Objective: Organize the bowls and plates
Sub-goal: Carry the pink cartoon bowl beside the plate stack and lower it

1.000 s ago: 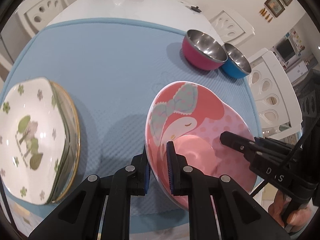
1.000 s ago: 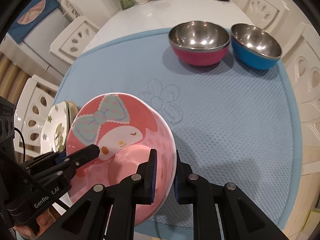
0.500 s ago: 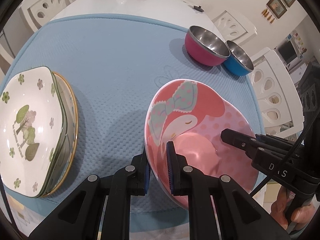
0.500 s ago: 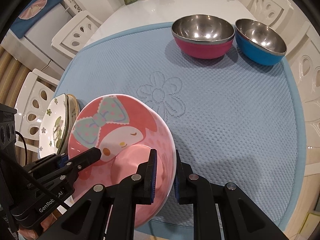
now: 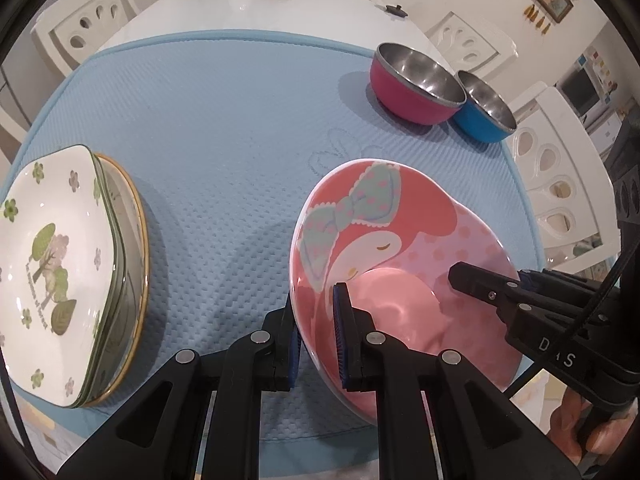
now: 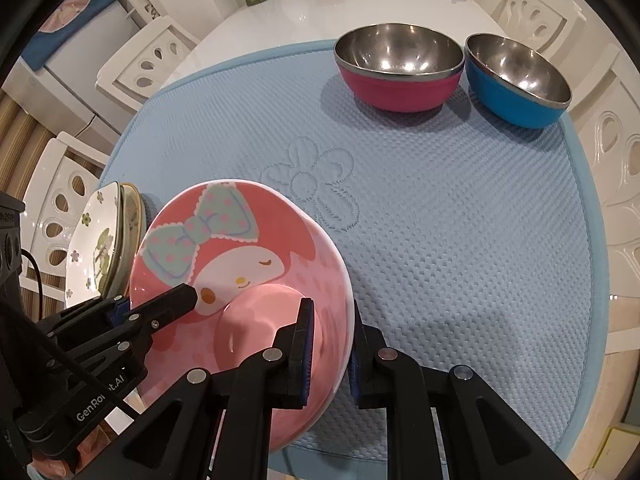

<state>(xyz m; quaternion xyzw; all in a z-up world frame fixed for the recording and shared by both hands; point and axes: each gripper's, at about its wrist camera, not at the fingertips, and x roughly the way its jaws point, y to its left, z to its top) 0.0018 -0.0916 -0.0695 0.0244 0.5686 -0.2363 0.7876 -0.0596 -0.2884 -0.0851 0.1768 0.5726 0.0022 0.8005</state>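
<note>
The pink bowl hung tilted over the near edge of the blue mat, clamped at opposite rims: the left gripper at its nine o'clock side, the right gripper at three. The plate stack lay toward nine o'clock, nearer the left hand; the magenta bowl and blue bowl toward one o'clock. Only the right view showed the bowls' insides empty.

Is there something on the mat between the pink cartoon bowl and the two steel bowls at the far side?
Nothing visible. The pink bowl is clamped at its rim by both the left gripper and the right gripper, and only bare blue mat lies between it and the magenta bowl and blue bowl.
</note>
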